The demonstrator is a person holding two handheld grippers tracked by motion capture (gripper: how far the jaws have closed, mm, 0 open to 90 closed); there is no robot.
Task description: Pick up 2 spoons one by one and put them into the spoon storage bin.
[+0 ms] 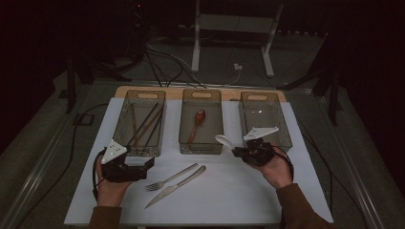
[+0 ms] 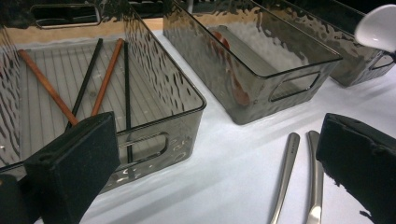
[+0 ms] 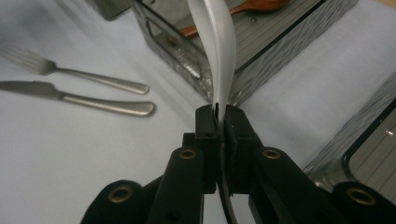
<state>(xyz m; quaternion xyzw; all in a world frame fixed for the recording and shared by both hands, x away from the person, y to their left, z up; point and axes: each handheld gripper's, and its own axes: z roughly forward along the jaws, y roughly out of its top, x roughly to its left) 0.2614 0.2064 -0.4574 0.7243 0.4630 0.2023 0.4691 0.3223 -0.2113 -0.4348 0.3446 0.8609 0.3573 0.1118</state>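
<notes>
My right gripper (image 1: 237, 151) is shut on the handle of a white spoon (image 1: 224, 140), held above the table just right of the middle bin's (image 1: 220, 125) near corner. In the right gripper view the white spoon (image 3: 218, 42) rises straight out of the pressed jaws of the right gripper (image 3: 222, 116). The spoon's bowl (image 2: 378, 27) shows at the top right of the left gripper view. My left gripper (image 1: 150, 163) rests on the table in front of the left bin (image 1: 159, 125), its jaws wide open with nothing between them. A wooden spoon (image 1: 196, 123) lies in the middle bin.
A steel fork (image 1: 170, 178) and knife (image 1: 175, 186) lie side by side on the white mat (image 1: 229, 195) between my hands. The left bin holds several chopsticks (image 1: 145, 125). The right bin (image 1: 288, 129) has nothing visible in it. Cables and a stand's legs lie beyond the table.
</notes>
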